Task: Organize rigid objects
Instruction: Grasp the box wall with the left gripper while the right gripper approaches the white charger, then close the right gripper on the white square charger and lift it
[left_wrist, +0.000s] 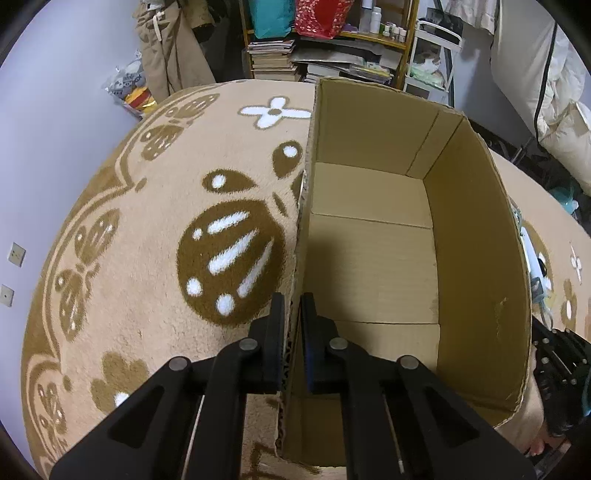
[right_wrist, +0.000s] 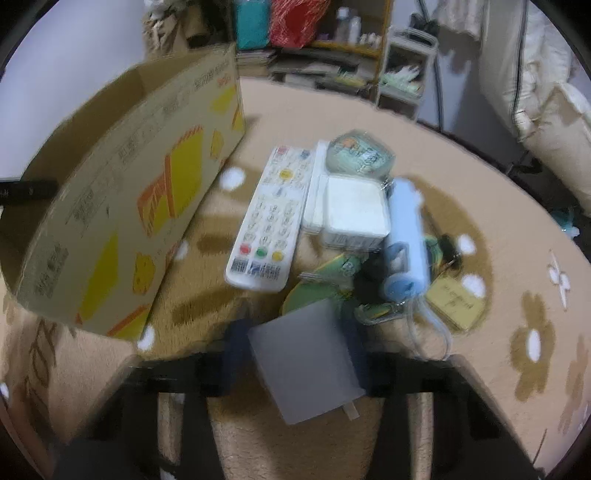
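On rug (left_wrist: 147, 221): left tool (left_wrist: 292, 306) clamps box wall (left_wrist: 301, 229); right tool (right_wrist: 295, 354) clenched on grey adapter (right_wrist: 306, 365), box interior free.

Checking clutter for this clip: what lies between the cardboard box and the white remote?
Only bare patterned rug separates the cardboard box from the white remote, per the right wrist view.

A patterned rug (left_wrist: 155, 229) carries a cardboard box (left_wrist: 476, 258) and remote (right_wrist: 267, 218).
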